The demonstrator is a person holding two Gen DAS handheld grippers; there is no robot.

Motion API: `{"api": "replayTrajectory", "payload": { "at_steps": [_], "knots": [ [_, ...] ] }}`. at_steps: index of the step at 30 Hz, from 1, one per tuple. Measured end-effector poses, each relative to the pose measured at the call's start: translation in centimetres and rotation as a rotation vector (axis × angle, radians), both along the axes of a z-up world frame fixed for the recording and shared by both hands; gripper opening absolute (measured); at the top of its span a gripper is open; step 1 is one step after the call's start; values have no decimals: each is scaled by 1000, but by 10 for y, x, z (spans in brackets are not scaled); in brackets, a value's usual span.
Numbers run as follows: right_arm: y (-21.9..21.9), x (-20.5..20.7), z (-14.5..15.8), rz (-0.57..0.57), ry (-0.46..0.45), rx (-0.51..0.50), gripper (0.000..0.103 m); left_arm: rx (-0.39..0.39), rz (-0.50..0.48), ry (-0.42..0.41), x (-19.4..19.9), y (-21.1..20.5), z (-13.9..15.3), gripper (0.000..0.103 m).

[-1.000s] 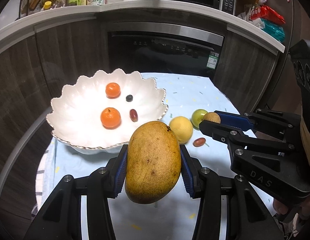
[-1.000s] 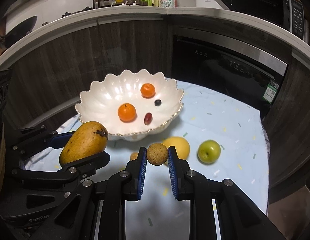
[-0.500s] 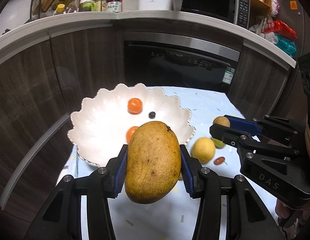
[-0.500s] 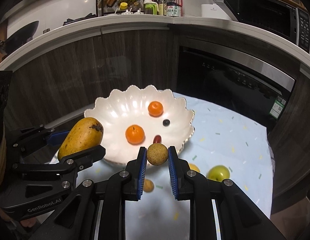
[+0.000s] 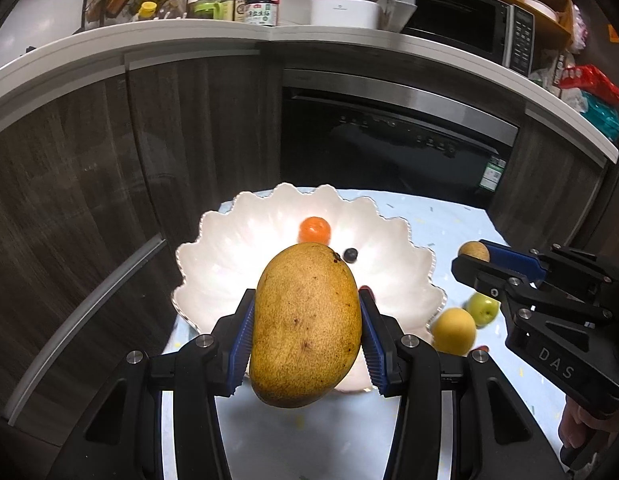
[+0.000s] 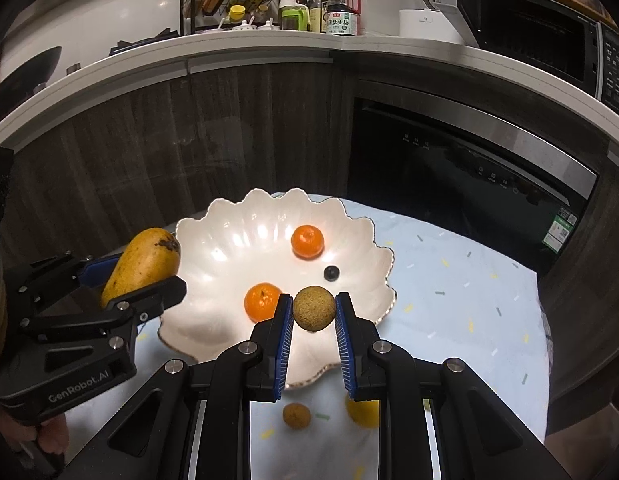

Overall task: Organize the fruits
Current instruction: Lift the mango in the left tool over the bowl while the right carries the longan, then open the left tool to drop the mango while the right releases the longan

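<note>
My left gripper (image 5: 305,332) is shut on a large yellow mango (image 5: 305,324) and holds it above the near rim of the white scalloped bowl (image 5: 213,264). My right gripper (image 6: 312,312) is shut on a small brown round fruit (image 6: 313,308) above the bowl's (image 6: 213,240) near right side. The bowl holds two tangerines (image 6: 307,242) (image 6: 261,300), a dark blueberry (image 6: 331,273) and a red grape (image 5: 364,289), mostly hidden. In the right wrist view the mango (image 6: 143,264) hangs over the bowl's left rim.
On the pale blue tablecloth (image 6: 461,292) lie a yellow fruit (image 5: 453,330), a green apple (image 5: 483,307) and another small brown fruit (image 6: 296,416). Dark cabinets and an oven (image 5: 389,148) stand close behind the table. The counter (image 5: 189,36) above carries bottles.
Both grippers have risen and moved forward with their fruit, so they now hang over the bowl. The table and loose fruit look lower and farther away.
</note>
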State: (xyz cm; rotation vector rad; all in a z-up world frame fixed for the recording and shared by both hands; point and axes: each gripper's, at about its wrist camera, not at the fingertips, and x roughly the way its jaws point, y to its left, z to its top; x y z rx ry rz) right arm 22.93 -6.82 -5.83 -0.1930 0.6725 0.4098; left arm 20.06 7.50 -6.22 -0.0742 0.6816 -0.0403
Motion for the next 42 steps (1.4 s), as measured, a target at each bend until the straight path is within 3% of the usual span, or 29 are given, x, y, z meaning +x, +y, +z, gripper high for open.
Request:
{"api": "replayTrajectory", "payload": {
  "at_steps": [42],
  "knots": [
    [7,64,-48,-127,124,-45,23,7,71,98,63,34,-47,47]
  ]
}}
